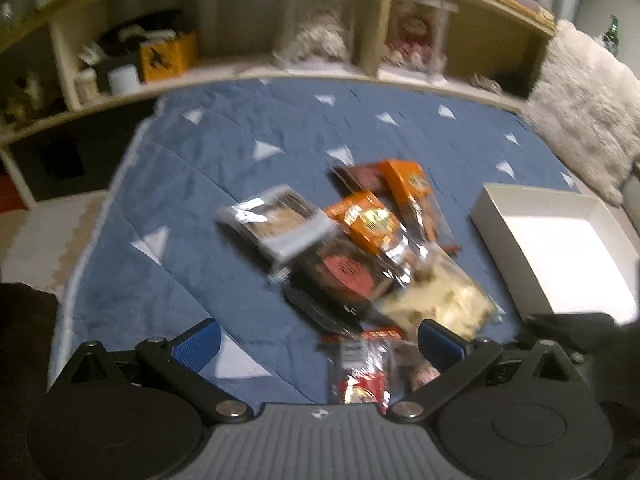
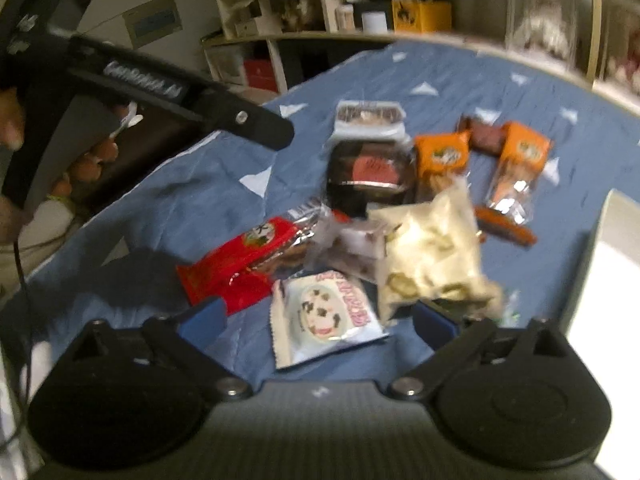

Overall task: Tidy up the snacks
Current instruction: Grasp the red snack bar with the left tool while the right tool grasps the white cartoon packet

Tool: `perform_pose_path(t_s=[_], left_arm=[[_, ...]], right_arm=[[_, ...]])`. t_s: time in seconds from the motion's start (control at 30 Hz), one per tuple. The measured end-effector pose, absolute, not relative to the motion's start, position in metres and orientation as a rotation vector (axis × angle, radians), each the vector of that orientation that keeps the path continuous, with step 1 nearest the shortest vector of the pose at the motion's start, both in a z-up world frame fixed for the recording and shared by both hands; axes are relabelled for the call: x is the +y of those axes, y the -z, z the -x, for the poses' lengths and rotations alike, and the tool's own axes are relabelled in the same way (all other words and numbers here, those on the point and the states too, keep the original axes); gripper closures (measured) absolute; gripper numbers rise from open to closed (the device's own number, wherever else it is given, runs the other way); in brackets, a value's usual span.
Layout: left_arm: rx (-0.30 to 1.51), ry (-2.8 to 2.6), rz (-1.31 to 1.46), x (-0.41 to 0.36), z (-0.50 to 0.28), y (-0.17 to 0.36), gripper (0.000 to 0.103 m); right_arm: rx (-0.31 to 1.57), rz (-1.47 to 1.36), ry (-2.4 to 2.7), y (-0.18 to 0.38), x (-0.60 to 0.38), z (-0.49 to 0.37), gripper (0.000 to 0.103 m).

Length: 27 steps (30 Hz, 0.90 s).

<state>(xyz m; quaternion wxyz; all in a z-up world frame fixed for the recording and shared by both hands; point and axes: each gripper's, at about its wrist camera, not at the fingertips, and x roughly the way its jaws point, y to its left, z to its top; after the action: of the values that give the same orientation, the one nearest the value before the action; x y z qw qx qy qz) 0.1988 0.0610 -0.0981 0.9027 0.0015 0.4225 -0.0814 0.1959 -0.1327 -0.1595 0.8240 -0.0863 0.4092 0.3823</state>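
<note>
A heap of snack packs lies on a blue quilt. In the left wrist view an orange-labelled pack, a grey pack, a dark pack with a red label and a pale pack sit ahead. My left gripper is open above the quilt, a red pack between its blue pads. In the right wrist view my right gripper is open over a white cow-print packet. A red pack and the pale pack flank it. Orange packs lie beyond.
A white open box stands on the quilt at the right. Wooden shelves with jars and boxes run along the far side. A fluffy pillow lies at the far right. The other gripper's black arm crosses the upper left of the right wrist view.
</note>
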Motion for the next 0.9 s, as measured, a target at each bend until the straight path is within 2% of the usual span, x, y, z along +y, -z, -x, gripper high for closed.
perform_pose_path(t_s=[0.03, 0.17, 0.23, 0.4, 0.47, 0.53, 0.63, 0.7, 0.8, 0.9], left_arm=[[0.885, 0.180, -0.003, 0.060, -0.200, 0.100, 0.000], [0.942, 0.186, -0.019, 0.058, -0.204, 0.109, 0.000], [0.968, 0.199, -0.019, 0.057, -0.205, 0.113, 0.000], [1.022, 0.241, -0.004, 0.054, -0.207, 0.119, 0.000], [1.038, 0.255, 0.009, 0.052, -0.206, 0.121, 0.003], [1.054, 0.257, 0.015, 0.050, -0.206, 0.123, 0.020], [1.076, 0.264, 0.010, 0.046, -0.206, 0.127, 0.033], [1.091, 0.268, 0.013, 0.045, -0.207, 0.130, 0.039], [1.103, 0.258, 0.013, 0.043, -0.209, 0.135, 0.043], [1.121, 0.251, 0.001, 0.039, -0.210, 0.142, 0.053]], right_arm=[[0.887, 0.180, -0.818, 0.162, -0.130, -0.200, 0.020], [0.918, 0.199, -0.822, 0.174, -0.122, -0.209, 0.023], [0.925, 0.215, -0.828, 0.177, -0.122, -0.208, 0.030], [0.980, 0.207, -0.888, 0.172, -0.121, -0.198, 0.030], [0.995, 0.192, -0.894, 0.169, -0.119, -0.196, 0.030], [0.984, 0.196, -0.861, 0.167, -0.114, -0.196, 0.030], [0.968, 0.226, -0.840, 0.172, -0.104, -0.199, 0.030], [0.978, 0.243, -0.848, 0.176, -0.099, -0.199, 0.030], [0.971, 0.266, -0.852, 0.176, -0.094, -0.194, 0.033], [0.979, 0.238, -0.834, 0.172, -0.098, -0.194, 0.040]])
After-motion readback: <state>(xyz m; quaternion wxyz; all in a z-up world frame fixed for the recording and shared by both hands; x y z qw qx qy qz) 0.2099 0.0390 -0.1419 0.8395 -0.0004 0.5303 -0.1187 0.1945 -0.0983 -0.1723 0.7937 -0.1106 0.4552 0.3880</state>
